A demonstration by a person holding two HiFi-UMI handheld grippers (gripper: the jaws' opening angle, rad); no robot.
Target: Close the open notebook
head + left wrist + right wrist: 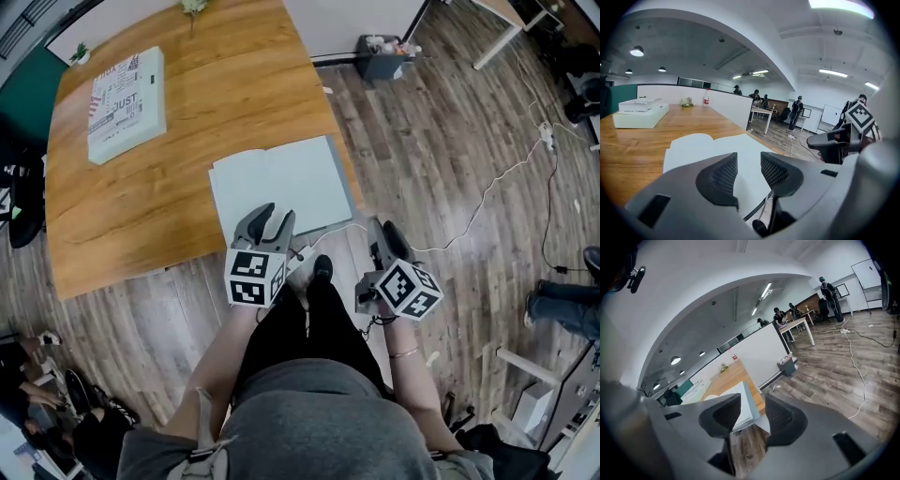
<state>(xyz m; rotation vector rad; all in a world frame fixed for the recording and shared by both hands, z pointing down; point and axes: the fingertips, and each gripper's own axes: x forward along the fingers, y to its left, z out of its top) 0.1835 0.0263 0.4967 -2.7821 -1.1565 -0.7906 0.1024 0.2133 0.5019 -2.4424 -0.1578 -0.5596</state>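
Note:
The open notebook lies flat with pale blank pages near the front right corner of the wooden table. My left gripper hovers over the notebook's near edge, jaws open with nothing between them; in the left gripper view the pages spread just beyond the fingertips. My right gripper is off the table's right side, over the floor, jaws open and empty. In the right gripper view the notebook's right edge shows between the jaws, still some way ahead.
A white printed box sits at the table's far left. A grey bin stands on the floor beyond the table, and a white cable runs across the floor at right. People stand in the distance.

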